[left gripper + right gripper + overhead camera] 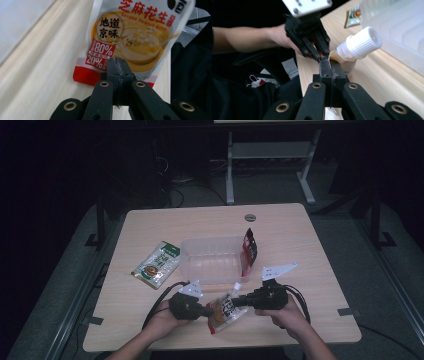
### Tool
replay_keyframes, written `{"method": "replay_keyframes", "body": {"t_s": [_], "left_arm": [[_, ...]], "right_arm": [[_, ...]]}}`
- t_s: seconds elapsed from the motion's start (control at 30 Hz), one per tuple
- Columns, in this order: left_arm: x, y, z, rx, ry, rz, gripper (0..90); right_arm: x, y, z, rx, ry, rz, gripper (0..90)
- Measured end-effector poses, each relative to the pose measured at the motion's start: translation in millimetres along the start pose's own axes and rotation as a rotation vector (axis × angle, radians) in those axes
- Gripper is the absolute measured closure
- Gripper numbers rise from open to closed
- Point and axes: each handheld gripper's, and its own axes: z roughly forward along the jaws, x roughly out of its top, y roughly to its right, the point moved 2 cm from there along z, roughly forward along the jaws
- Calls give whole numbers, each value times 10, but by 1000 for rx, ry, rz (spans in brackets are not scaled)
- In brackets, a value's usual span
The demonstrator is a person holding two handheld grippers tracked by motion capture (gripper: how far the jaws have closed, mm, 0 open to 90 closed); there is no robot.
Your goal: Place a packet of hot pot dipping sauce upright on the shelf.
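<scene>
A white spouted pouch of sesame peanut butter, printed with a tan swirl, red corner and 80% / 20% label, hangs tilted just above the table's near edge, its white ribbed cap screwed on

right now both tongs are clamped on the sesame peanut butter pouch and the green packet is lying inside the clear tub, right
Not quite. Both tongs, left and right, are clamped on the sesame peanut butter pouch, but the green packet is not inside the clear tub. The high view shows it lying on the table beside the tub, to its left.
</scene>
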Motion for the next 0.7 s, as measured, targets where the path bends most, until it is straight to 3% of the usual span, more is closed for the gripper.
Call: {"method": "replay_keyframes", "body": {"t_s": [0.23, 0.4, 0.7], "left_arm": [[152, 63, 109, -17, 24, 24, 898], [192, 88, 96, -11, 30, 48, 898], [96, -8, -115, -25, 66, -9, 897]], "right_arm": [[130, -36, 47, 23, 27, -24, 900], [195, -50, 58, 35, 53, -33, 900], [224, -32, -14, -8, 73, -36, 900]]}}
